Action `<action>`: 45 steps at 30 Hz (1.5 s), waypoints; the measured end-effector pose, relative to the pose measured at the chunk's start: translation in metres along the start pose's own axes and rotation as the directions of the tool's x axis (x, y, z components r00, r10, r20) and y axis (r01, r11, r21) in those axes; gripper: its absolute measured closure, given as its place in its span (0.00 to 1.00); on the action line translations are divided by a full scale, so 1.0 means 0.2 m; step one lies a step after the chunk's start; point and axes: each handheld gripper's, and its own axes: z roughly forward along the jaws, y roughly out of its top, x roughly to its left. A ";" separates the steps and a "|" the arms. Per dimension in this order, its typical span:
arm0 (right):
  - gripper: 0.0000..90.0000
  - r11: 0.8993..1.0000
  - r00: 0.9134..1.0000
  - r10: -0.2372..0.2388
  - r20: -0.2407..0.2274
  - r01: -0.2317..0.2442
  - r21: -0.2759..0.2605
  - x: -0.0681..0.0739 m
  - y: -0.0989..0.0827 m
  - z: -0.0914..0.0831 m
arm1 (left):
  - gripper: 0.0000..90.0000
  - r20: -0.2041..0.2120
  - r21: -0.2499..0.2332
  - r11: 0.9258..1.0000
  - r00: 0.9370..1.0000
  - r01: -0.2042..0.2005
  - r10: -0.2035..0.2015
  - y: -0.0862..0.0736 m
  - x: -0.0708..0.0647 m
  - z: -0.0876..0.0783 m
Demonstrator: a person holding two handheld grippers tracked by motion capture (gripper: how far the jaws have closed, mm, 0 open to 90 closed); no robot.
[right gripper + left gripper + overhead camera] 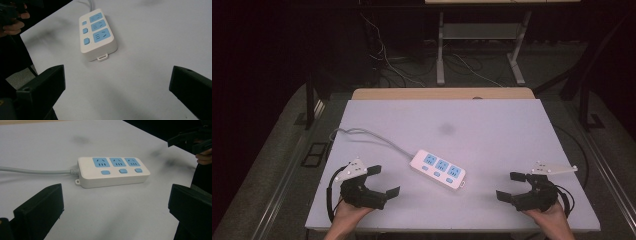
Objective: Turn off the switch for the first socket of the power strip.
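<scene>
The left gripper (382, 181) and the right gripper (511, 185) both hover near the table's (492, 125) front edge with jaws spread wide and empty, the white three-socket power strip (438, 169) lying flat between them, its grey cord (367, 134) trailing toward the left edge.

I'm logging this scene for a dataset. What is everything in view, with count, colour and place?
power strip: one, white with three blue sockets and three blue buttons, lying near the table's middle front
cord: one, grey, running from the strip toward the table's left edge
table: one, pale grey top, with a wooden edge at the far side
left gripper: one, black, open, at the front left, held in a hand
right gripper: one, black, open, at the front right, held in a hand
</scene>
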 end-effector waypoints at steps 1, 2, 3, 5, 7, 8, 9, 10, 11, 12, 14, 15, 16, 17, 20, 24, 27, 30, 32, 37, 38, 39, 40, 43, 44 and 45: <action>0.00 1.000 1.000 0.003 0.000 -0.003 -0.001 0.00 0.00 0.00 | 0.00 0.003 0.006 1.000 1.000 0.000 0.000 0.00 0.00 0.01; 0.00 1.000 1.000 0.003 0.000 -0.003 -0.001 0.00 0.00 0.00 | 0.00 0.005 0.015 1.000 1.000 -0.006 0.006 0.00 0.00 0.01; 0.00 1.000 1.000 0.003 0.001 -0.003 -0.002 0.00 0.00 0.00 | 0.00 0.008 0.025 1.000 1.000 -0.009 0.009 0.01 -0.01 0.02; 0.00 1.000 1.000 0.003 0.001 -0.003 0.002 0.00 0.00 0.00 | 0.00 0.011 0.035 0.999 1.000 -0.016 0.015 0.02 -0.01 0.03; 0.00 1.000 1.000 -0.003 0.000 0.003 0.007 0.00 0.00 0.00 | 0.00 0.014 0.041 0.999 1.000 -0.019 0.019 0.03 -0.01 0.03; 0.00 1.000 1.000 -0.003 0.000 0.003 0.007 0.00 0.00 0.00 | 0.00 0.016 0.042 0.999 1.000 -0.023 0.022 0.04 -0.01 0.03; 0.00 1.000 1.000 -0.004 -0.001 0.004 0.008 0.00 0.00 0.01 | 0.00 0.019 0.046 0.999 1.000 -0.026 0.025 0.05 -0.01 0.03; 0.00 1.000 1.000 -0.004 -0.001 0.004 0.010 0.00 0.00 0.01 | 0.00 0.022 0.046 0.999 0.999 -0.026 0.025 0.05 -0.01 0.04; 0.00 1.000 1.000 -0.004 0.000 0.004 0.010 0.00 0.00 0.00 | 0.00 0.024 0.051 0.998 0.999 -0.028 0.027 0.06 -0.01 0.04; 0.00 1.000 1.000 -0.004 0.000 0.004 0.010 0.00 0.00 0.00 | 0.00 0.029 0.053 0.998 0.999 -0.032 0.030 0.07 -0.01 0.05; 0.00 1.000 1.000 -0.002 0.004 0.002 0.006 0.00 0.00 0.00 | 0.00 0.034 0.063 0.997 0.999 -0.037 0.035 0.08 -0.01 0.05; 0.00 1.000 1.000 -0.002 0.004 0.002 0.006 0.00 0.00 0.00 | 0.00 0.040 0.069 0.997 0.999 -0.039 0.036 0.08 -0.01 0.06; 0.00 1.000 1.000 0.000 0.004 0.000 0.005 0.00 0.00 0.00 | 0.00 0.045 0.075 0.996 0.998 -0.040 0.037 0.09 -0.01 0.07; 0.00 1.000 1.000 0.002 0.004 -0.002 0.005 0.00 0.00 0.00 | 0.00 0.048 0.081 0.996 0.998 -0.044 0.040 0.09 -0.01 0.07; 0.00 1.000 1.000 0.002 0.006 -0.002 0.007 0.00 0.00 0.00 | 0.00 0.058 0.098 0.994 0.997 -0.058 0.053 0.11 -0.01 0.09; 0.00 1.000 1.000 0.002 0.006 -0.002 0.007 0.00 0.00 0.00 | 0.00 0.064 0.109 0.992 0.996 -0.070 0.063 0.15 -0.01 0.12; 0.00 1.000 1.000 0.003 0.007 -0.003 0.005 0.00 0.00 -0.01 | 0.00 0.070 0.124 0.989 0.995 -0.083 0.075 0.18 -0.01 0.14; 0.00 1.000 1.000 0.006 0.009 -0.006 0.003 0.00 0.00 -0.01 | 0.00 0.073 0.132 0.987 0.994 -0.093 0.084 0.22 -0.01 0.15; 0.00 1.000 1.000 0.004 0.009 -0.004 0.003 -0.01 0.00 -0.01 | 0.00 0.067 0.138 0.985 0.993 -0.106 0.098 0.24 -0.02 0.16; 0.00 1.000 1.000 0.005 0.009 -0.005 0.003 -0.01 0.00 -0.02 | 0.00 0.067 0.162 0.979 0.991 -0.122 0.113 0.29 0.00 0.18; 0.00 1.000 1.000 0.006 0.009 -0.006 0.003 -0.01 0.00 -0.02 | 0.00 0.066 0.167 0.978 0.991 -0.124 0.114 0.29 0.00 0.19; 0.00 1.000 1.000 0.006 0.009 -0.006 0.003 -0.01 0.00 -0.02 | 0.00 0.067 0.173 0.977 0.991 -0.129 0.119 0.30 0.00 0.19; 0.00 1.000 1.000 0.006 0.009 -0.006 0.003 -0.01 0.00 -0.02 | 0.00 0.065 0.177 0.975 0.991 -0.130 0.120 0.30 0.00 0.19; 0.00 1.000 1.000 0.005 0.009 -0.005 0.003 -0.01 0.00 -0.02 | 0.00 0.066 0.194 0.971 0.989 -0.141 0.131 0.32 0.01 0.21; 0.00 1.000 1.000 0.006 0.010 -0.006 0.003 -0.01 0.00 -0.02 | 0.00 0.066 0.203 0.969 0.989 -0.143 0.133 0.33 0.01 0.21; 0.00 1.000 1.000 0.006 0.010 -0.006 0.002 -0.01 0.00 -0.02 | 0.00 0.066 0.209 0.966 0.988 -0.150 0.139 0.34 0.01 0.22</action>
